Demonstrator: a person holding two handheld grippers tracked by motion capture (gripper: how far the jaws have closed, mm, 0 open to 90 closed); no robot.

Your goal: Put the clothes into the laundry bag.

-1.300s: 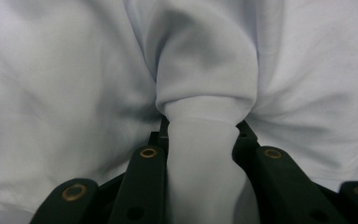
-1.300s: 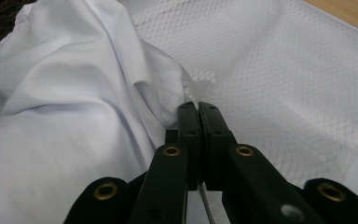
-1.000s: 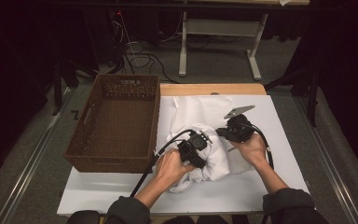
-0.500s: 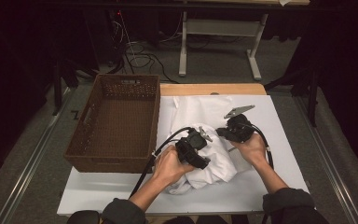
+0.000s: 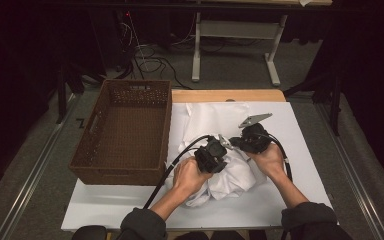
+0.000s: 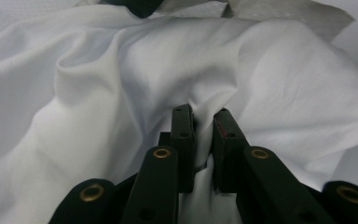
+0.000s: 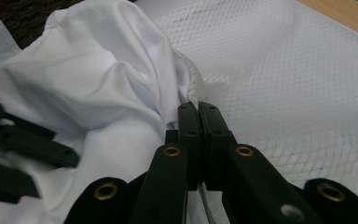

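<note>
A white cloth (image 5: pixel 225 170) is bunched on the table (image 5: pixel 305 150) beside a brown basket (image 5: pixel 125 135). The left hand-held gripper (image 6: pixel 204 122), its jaws just closing, is seen pinching a fold; the right hand-held gripper (image 7: pixel 199 114) is pressed together on a mesh edge. Both pinches are best kept firm and lifted together. No writing is legible.

One white cloth (image 5: pixel 230 172), one mesh bag (image 5: pixel 215 117), one brown wicker basket (image 5: pixel 125 135), two grippers, one table (image 5: pixel 280 200).
</note>
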